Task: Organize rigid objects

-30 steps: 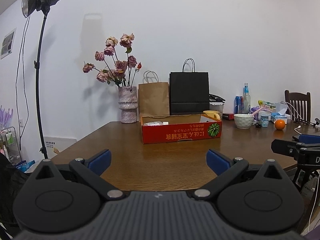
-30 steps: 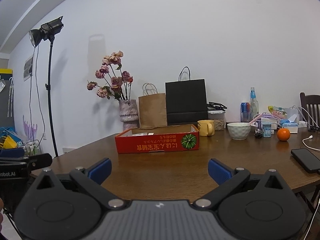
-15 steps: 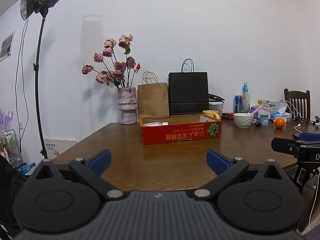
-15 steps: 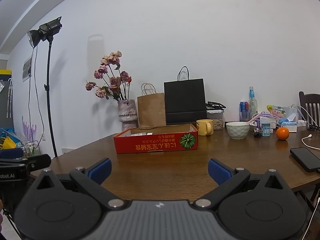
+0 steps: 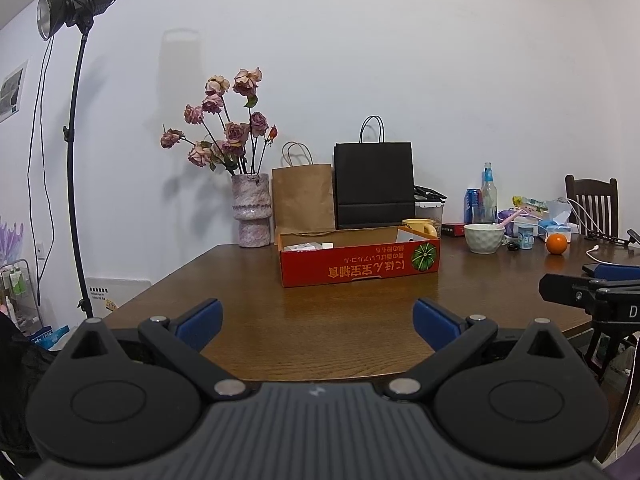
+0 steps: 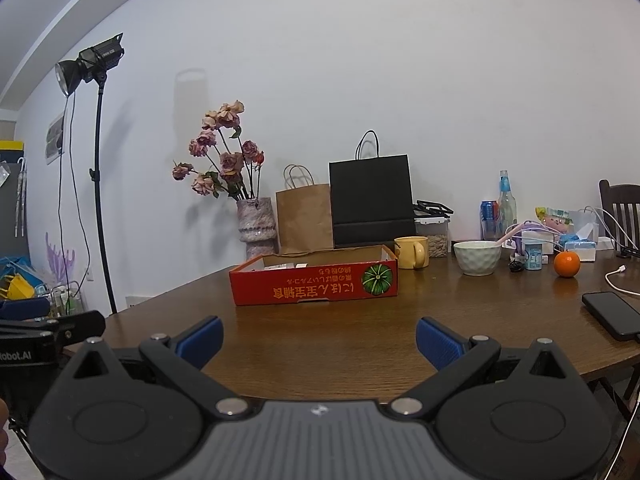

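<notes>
Now I'm holding my left gripper (image 5: pixel 316 318) and right gripper (image 6: pixel 319 338) spread wide and empty over the near table (image 6: pixel 360 340) edge, while the red box (image 6: pixel 314 282) is sitting well ahead, mid-table.

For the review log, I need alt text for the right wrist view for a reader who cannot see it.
The open, empty right gripper hovers at the near edge of a wooden table, facing a shallow red cardboard box. Behind stand a yellow mug, white bowl, orange, paper bags and a flower vase; a phone lies right.
</notes>
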A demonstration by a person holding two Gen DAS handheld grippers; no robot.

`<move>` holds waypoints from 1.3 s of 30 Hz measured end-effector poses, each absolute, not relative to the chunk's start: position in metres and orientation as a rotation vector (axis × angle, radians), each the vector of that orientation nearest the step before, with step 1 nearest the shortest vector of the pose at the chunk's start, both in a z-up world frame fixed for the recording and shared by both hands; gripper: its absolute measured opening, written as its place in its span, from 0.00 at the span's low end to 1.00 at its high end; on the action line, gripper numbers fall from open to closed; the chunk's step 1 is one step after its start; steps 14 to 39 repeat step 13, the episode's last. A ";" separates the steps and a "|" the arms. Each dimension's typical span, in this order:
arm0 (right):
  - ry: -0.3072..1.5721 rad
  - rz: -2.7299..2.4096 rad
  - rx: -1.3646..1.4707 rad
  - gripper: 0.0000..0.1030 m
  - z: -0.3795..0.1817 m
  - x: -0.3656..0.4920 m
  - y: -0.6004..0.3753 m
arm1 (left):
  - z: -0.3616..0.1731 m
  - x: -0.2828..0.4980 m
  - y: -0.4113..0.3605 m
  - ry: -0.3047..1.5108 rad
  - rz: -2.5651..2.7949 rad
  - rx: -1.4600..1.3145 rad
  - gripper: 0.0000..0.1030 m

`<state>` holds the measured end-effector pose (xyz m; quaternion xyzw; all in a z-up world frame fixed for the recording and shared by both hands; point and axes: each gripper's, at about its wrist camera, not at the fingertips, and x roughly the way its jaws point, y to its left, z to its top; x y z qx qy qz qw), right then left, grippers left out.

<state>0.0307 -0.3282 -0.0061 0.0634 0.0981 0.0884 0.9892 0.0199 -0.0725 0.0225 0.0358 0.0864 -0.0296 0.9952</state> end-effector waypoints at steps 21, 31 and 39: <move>0.207 0.181 0.133 1.00 -0.009 0.033 -0.330 | 0.023 0.023 -0.069 0.187 -0.086 0.086 1.00; 0.207 0.181 0.133 1.00 -0.009 0.033 -0.330 | 0.023 0.023 -0.069 0.187 -0.086 0.086 1.00; 0.207 0.181 0.133 1.00 -0.009 0.033 -0.330 | 0.023 0.023 -0.069 0.187 -0.086 0.086 1.00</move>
